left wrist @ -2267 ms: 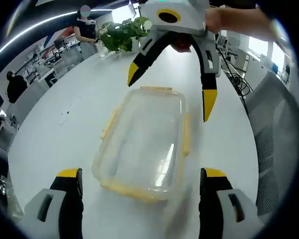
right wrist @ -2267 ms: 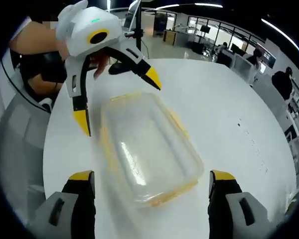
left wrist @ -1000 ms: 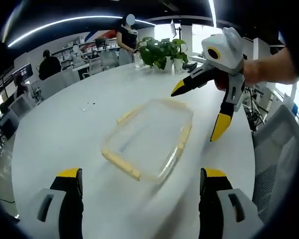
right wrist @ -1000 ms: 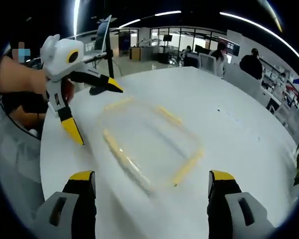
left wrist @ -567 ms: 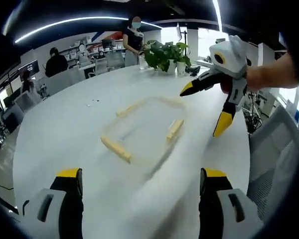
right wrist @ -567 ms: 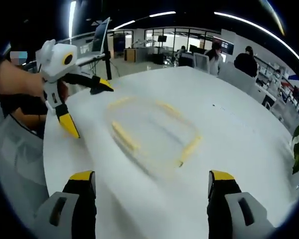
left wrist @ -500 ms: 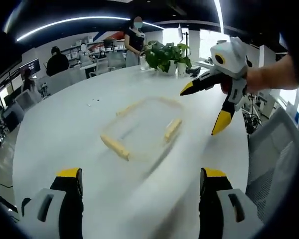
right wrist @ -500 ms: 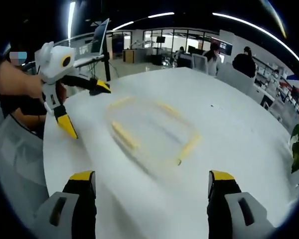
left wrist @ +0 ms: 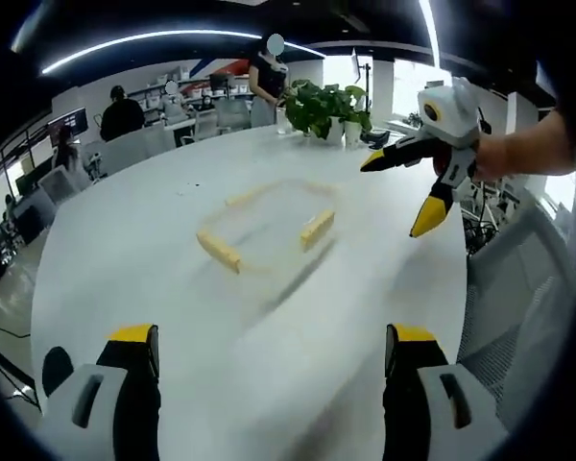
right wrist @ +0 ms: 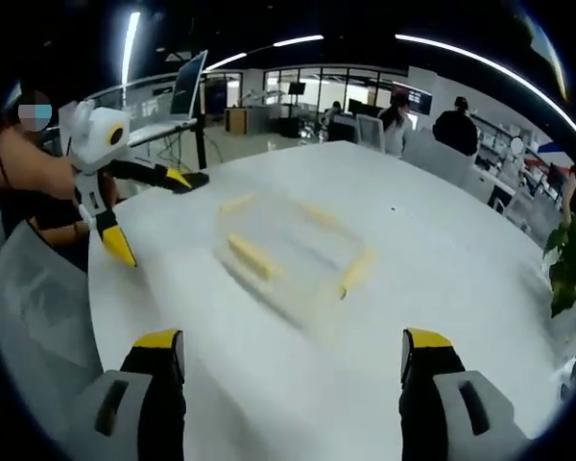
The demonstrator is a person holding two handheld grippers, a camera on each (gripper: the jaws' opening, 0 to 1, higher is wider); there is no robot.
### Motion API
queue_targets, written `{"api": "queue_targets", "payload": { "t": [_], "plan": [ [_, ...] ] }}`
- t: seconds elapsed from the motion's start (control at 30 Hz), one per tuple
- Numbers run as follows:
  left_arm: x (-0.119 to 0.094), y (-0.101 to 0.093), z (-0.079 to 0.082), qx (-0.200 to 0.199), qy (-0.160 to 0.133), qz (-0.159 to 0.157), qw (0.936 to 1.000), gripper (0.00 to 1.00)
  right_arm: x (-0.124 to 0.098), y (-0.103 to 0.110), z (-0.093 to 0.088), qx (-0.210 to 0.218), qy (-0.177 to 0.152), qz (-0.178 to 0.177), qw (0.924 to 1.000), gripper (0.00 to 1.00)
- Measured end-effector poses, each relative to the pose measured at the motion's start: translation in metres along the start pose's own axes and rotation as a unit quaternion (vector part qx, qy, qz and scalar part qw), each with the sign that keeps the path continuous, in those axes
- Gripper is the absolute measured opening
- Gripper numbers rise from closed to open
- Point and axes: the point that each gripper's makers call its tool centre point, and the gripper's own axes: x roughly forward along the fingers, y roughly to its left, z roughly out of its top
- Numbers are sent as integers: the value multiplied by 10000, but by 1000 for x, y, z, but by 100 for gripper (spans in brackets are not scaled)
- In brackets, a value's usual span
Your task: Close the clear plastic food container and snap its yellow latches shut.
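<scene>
I've pulled both grippers back from the container [left wrist: 266, 229], which now sits alone mid-bench [left wrist: 173, 317], well apart from either. My left gripper [left wrist: 269, 370] has its fingers released, spread wide and empty; so does the right gripper [right wrist: 293, 370]. Its yellow latches [right wrist: 252, 255] look folded down, so I judge the closing done.

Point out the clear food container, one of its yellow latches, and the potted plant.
clear food container [left wrist: 269, 226]: left gripper view, on its transparent lid.
yellow latch [left wrist: 317, 229]: left gripper view, on the middle of the latch on the side toward the other gripper.
potted plant [left wrist: 326, 108]: left gripper view, on its green leaves.
</scene>
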Motion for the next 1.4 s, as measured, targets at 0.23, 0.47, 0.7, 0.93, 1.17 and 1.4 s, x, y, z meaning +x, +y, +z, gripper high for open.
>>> {"api": "queue_targets", "payload": {
  "t": [0.23,0.47,0.7,0.93,1.17,1.4],
  "plan": [
    [-16,-8,-9,-149,-96,78,9998,99,-16,11,-4,87,-211,-106,9997,96],
    [-30,-12,-18,-312,-145,156,9993,99,-31,12,-12,120,-316,-218,9992,96],
    [-44,-19,-28,-445,-196,173,9987,99,-45,11,-20,193,-383,-369,9984,95],
    [-56,-27,-41,-583,-175,179,9980,99,-59,12,-30,322,-398,-477,9975,95],
    [-64,-33,-48,-597,-193,210,9978,99,-64,18,-38,430,-403,-483,9971,94],
    [-68,-37,-52,-714,-232,272,9968,99,-69,23,-48,468,-330,-484,9972,94]
  ]
}}
